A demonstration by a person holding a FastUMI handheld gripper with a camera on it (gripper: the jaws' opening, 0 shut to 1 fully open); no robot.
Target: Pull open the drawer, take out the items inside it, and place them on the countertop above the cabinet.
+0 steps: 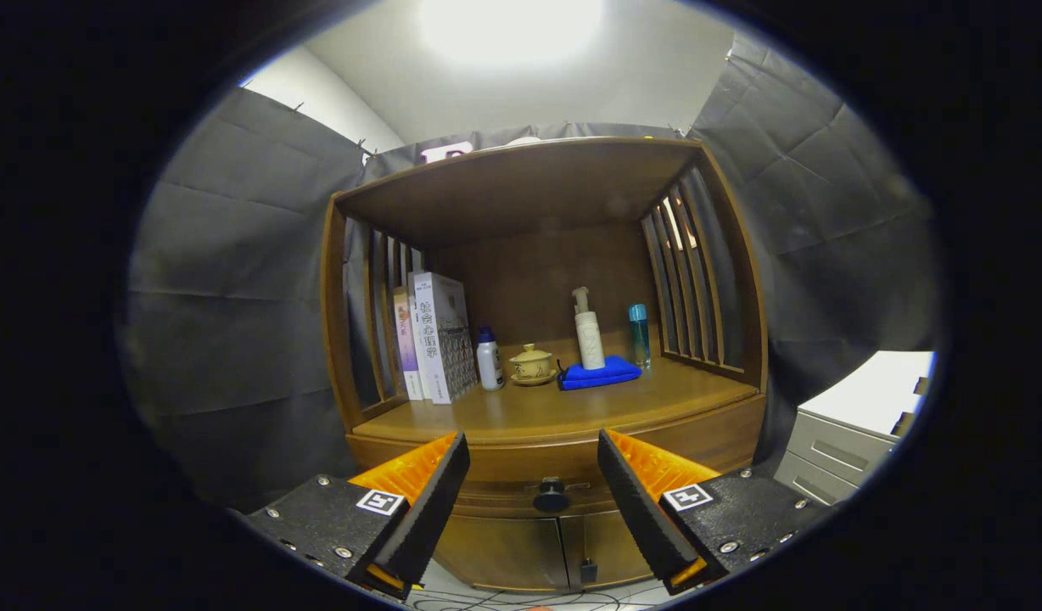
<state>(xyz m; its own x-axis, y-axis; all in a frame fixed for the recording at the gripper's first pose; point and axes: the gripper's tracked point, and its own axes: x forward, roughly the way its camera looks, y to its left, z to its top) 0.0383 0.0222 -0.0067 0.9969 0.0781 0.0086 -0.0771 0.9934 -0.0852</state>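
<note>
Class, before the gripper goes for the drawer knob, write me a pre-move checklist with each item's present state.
1. Hand-held gripper open wide enough for the knob: ok.
2. Knob sits between the fingers, ahead of them: ok.
3. Fingers touching the knob: not ok, still apart.
4. Drawer pulled open: not ok, shut.
5. Free space on the countertop in front of the blue cloth and teacup: ok.
6. Drawer contents: cannot tell.
</note>
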